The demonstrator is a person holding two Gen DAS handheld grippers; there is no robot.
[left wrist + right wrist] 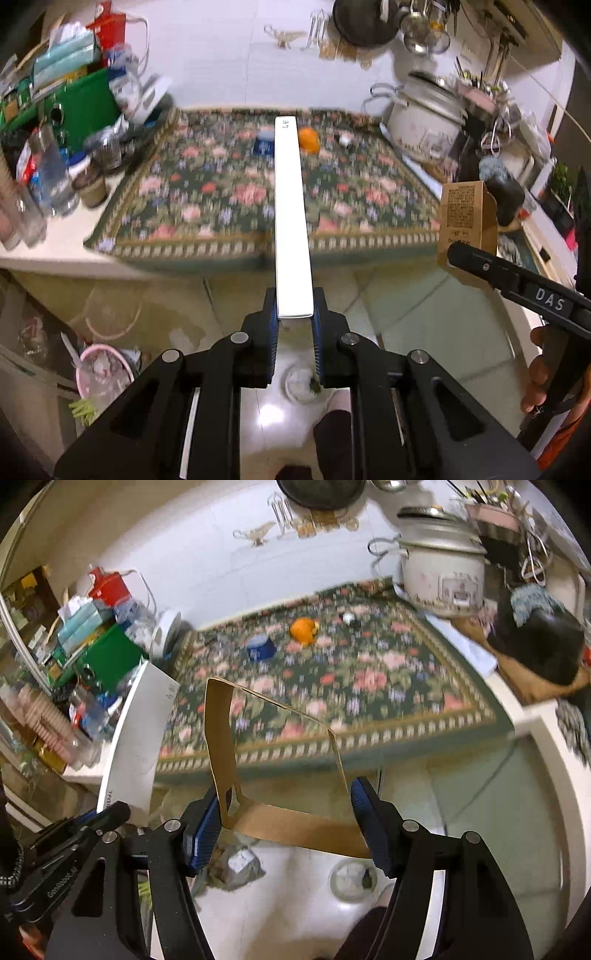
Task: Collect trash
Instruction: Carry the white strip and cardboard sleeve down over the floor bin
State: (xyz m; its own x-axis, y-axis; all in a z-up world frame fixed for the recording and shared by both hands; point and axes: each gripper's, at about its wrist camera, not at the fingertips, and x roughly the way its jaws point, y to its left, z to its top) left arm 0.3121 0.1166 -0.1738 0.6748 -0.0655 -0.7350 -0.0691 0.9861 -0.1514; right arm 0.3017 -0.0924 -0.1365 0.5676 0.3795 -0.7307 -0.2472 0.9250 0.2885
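Note:
My left gripper (294,310) is shut on the near end of a long, flat white box (290,206), seen edge-on and reaching out over the floral tablecloth (207,192). My right gripper (286,794) is shut on an open brown cardboard carton (221,738), one pad on each side wall. In the left wrist view the carton (467,218) and right gripper (456,256) show at the right. In the right wrist view the white box (136,738) and left gripper (110,812) are at lower left. On the cloth lie an orange peel-like lump (303,629), a small blue packet (261,648) and a small white item (349,618).
A white rice cooker (443,579) stands at the table's far right. Boxes, bottles and a green carton (92,103) crowd the left side. On the tiled floor below sit a pink basket (103,373) and a round drain (301,384).

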